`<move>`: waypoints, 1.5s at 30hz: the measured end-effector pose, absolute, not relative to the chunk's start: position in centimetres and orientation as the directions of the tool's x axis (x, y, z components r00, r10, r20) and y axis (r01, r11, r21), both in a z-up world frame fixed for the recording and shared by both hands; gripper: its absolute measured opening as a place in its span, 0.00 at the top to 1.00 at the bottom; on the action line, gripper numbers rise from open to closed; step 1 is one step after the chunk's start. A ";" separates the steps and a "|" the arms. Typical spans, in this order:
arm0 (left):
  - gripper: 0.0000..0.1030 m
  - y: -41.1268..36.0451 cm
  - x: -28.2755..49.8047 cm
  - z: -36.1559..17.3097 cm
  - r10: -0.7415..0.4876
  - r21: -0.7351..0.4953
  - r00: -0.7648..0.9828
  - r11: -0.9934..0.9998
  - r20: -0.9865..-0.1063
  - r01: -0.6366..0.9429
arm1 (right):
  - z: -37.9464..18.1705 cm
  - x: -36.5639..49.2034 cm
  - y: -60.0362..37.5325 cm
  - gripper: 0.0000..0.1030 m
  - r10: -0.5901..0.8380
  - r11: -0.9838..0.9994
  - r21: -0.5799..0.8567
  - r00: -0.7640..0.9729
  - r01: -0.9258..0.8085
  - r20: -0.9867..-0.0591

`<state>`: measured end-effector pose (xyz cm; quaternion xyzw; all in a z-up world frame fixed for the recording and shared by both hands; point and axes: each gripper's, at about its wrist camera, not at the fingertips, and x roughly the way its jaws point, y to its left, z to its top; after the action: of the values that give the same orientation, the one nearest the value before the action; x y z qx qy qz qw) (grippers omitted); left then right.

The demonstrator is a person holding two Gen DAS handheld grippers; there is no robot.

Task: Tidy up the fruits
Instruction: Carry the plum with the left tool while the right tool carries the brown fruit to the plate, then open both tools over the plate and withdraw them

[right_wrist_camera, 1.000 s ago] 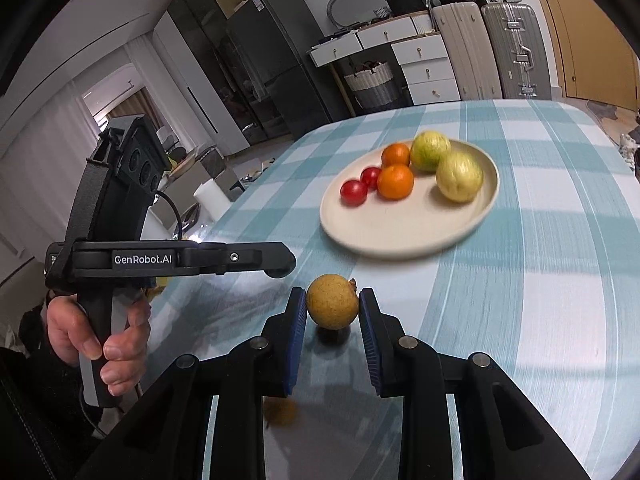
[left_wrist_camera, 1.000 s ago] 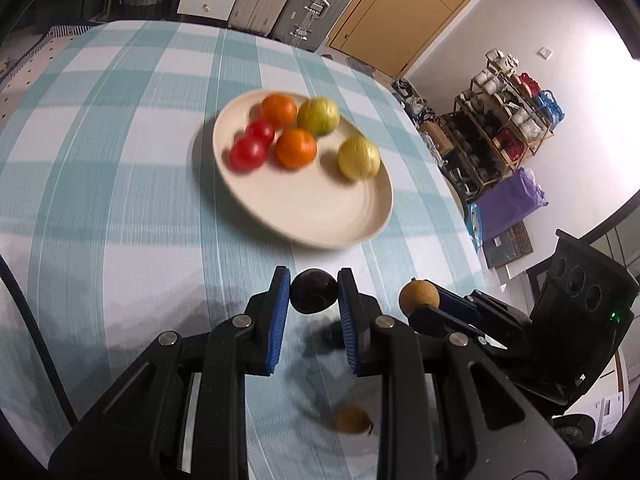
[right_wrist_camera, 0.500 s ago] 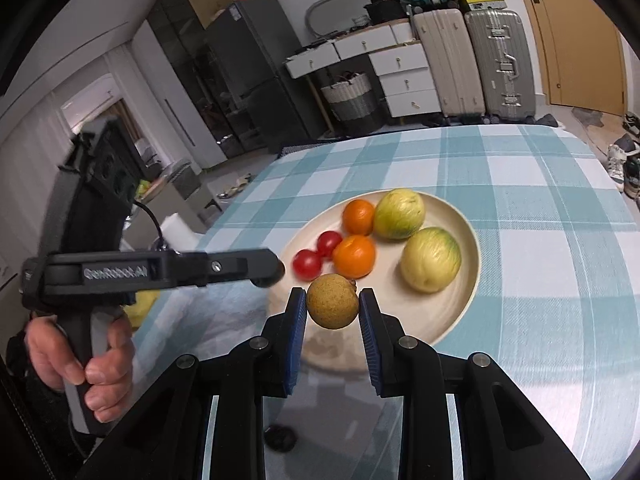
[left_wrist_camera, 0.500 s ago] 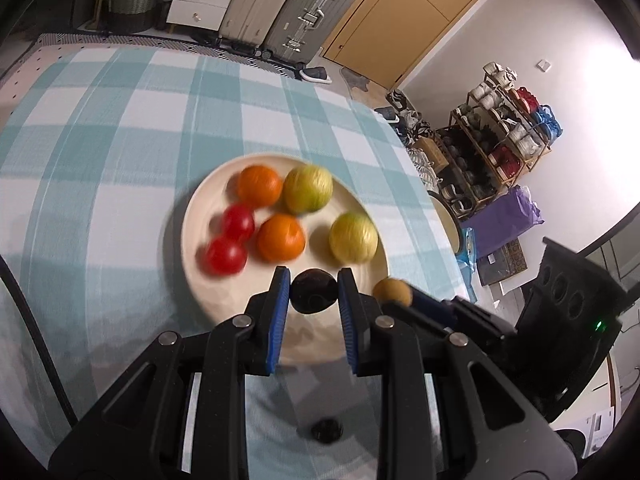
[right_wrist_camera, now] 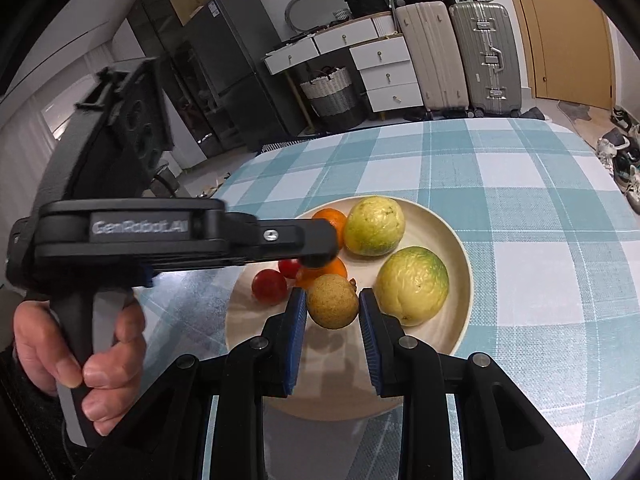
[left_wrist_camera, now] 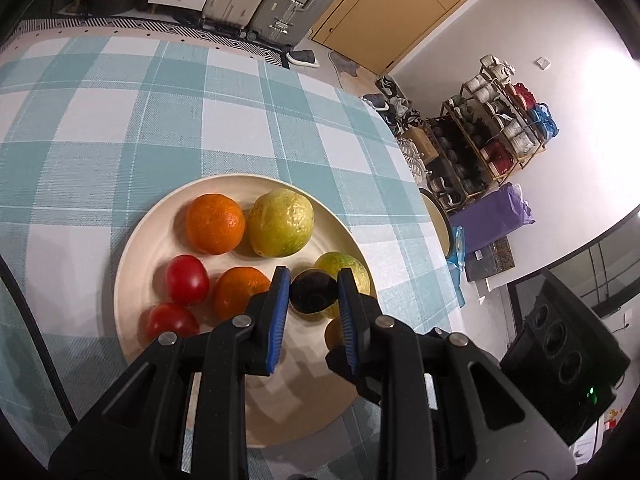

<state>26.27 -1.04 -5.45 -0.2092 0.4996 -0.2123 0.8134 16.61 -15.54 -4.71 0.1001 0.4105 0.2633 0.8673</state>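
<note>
My left gripper is shut on a dark round fruit and holds it above the cream plate. My right gripper is shut on a small brown fruit, also above the plate. On the plate lie two oranges, two red tomatoes and two yellow-green fruits. The left gripper's body shows in the right wrist view, just left of the plate. The brown fruit peeks out beside the left gripper's right finger.
The plate sits on a table with a blue-and-white checked cloth. The table's right edge is close to the plate. Suitcases, drawers, a basket and a shelf rack stand beyond the table.
Both grippers have moved forward with their fruits, from over the bare cloth to over the plate. Both have stayed shut.
</note>
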 end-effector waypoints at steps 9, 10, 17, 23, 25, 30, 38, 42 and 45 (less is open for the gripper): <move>0.79 -1.2 27.6 -6.8 -0.575 -0.585 0.397 0.804 -0.715 0.111 | -5.2 16.9 -14.3 0.73 0.510 0.857 0.350 0.523 -0.378 -0.683; 0.79 -1.2 27.7 -6.9 -0.572 -0.583 0.396 0.805 -0.718 0.106 | -5.3 17.0 -14.1 0.73 0.509 0.857 0.346 0.520 -0.381 -0.686; 0.78 -1.5 28.3 -6.8 -0.607 -0.620 0.391 0.777 -0.692 0.109 | -5.2 16.8 -13.3 0.61 0.452 0.886 0.275 0.560 -0.374 -0.694; 0.71 -0.9 27.7 -6.0 -0.607 -0.627 0.406 0.773 -0.683 0.100 | -4.3 15.5 -13.5 0.42 0.461 0.881 0.261 0.592 -0.395 -0.661; 0.70 -0.7 27.3 -5.5 -0.603 -0.625 0.415 0.774 -0.681 0.099 | -4.0 15.0 -13.7 0.42 0.455 0.884 0.250 0.602 -0.395 -0.656; 0.60 0.3 25.7 -4.1 -0.587 -0.618 0.445 0.781 -0.676 0.090 | -3.5 13.8 -14.9 0.40 0.444 0.893 0.256 0.621 -0.372 -0.646; 0.60 1.0 21.6 -2.4 -0.529 -0.553 0.476 0.827 -0.703 0.103 | -2.5 11.8 -16.5 0.27 0.429 0.902 0.259 0.644 -0.346 -0.633; 0.40 1.4 18.8 -0.9 -0.481 -0.499 0.529 0.858 -0.699 0.121 | -2.2 10.6 -16.7 0.23 0.410 0.910 0.239 0.653 -0.339 -0.637; 0.33 1.7 16.8 0.1 -0.456 -0.473 0.565 0.872 -0.687 0.129 | -2.1 9.8 -16.9 0.20 0.399 0.915 0.227 0.661 -0.334 -0.635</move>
<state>16.85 1.74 0.12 -0.1883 0.4345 -0.1693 0.8643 9.81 -16.85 -2.07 0.0451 0.3589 0.2012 0.9103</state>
